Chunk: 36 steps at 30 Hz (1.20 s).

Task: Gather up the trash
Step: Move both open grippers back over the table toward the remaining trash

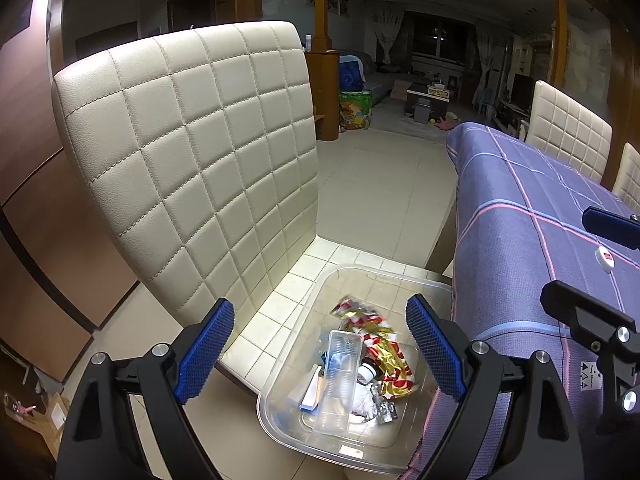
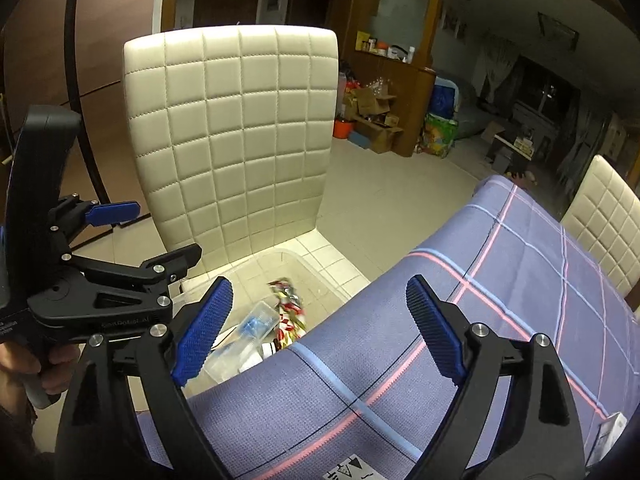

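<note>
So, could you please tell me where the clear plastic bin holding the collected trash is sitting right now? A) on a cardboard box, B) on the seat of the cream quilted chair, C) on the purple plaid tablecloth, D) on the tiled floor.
B: the clear plastic bin rests on the cream quilted chair seat, beside the tablecloth's edge.

Left tongs spread wide, empty, angled down; right tongs likewise, empty.
</note>
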Each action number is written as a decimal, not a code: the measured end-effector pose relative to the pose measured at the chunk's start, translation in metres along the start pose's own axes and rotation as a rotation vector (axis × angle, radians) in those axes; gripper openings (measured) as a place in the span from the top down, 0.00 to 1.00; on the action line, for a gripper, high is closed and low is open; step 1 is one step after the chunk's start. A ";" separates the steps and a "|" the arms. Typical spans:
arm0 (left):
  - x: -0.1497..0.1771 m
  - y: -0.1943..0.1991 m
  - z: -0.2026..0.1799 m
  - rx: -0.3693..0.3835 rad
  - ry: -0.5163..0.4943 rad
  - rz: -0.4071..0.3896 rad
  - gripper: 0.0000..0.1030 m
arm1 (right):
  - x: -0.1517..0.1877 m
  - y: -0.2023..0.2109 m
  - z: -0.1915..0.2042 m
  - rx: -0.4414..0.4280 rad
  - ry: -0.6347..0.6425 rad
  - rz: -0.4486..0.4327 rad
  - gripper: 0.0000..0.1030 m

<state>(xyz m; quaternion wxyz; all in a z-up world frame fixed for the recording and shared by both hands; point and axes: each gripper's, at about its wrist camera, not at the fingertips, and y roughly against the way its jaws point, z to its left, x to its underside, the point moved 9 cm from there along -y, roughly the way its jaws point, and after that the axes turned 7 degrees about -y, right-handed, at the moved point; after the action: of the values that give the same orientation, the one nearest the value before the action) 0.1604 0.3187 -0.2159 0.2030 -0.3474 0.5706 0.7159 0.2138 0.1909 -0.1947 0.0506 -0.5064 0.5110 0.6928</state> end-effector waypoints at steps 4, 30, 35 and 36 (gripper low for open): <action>-0.002 0.003 -0.009 0.009 -0.017 -0.002 0.17 | 0.002 0.004 -0.006 0.011 -0.006 -0.002 0.15; -0.051 0.059 -0.235 0.206 -0.332 -0.105 0.17 | 0.078 0.119 -0.210 0.316 -0.302 -0.075 0.15; -0.057 0.058 -0.285 0.253 -0.384 -0.105 0.17 | 0.112 0.152 -0.272 0.434 -0.394 -0.086 0.14; -0.057 0.056 -0.292 0.263 -0.388 -0.100 0.17 | 0.117 0.155 -0.279 0.447 -0.406 -0.084 0.14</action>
<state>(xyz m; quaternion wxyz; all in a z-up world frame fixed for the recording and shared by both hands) 0.2383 0.0301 -0.1680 0.3876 -0.2019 0.5914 0.6777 0.2477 -0.1468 -0.1716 0.2904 -0.3546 0.6090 0.6474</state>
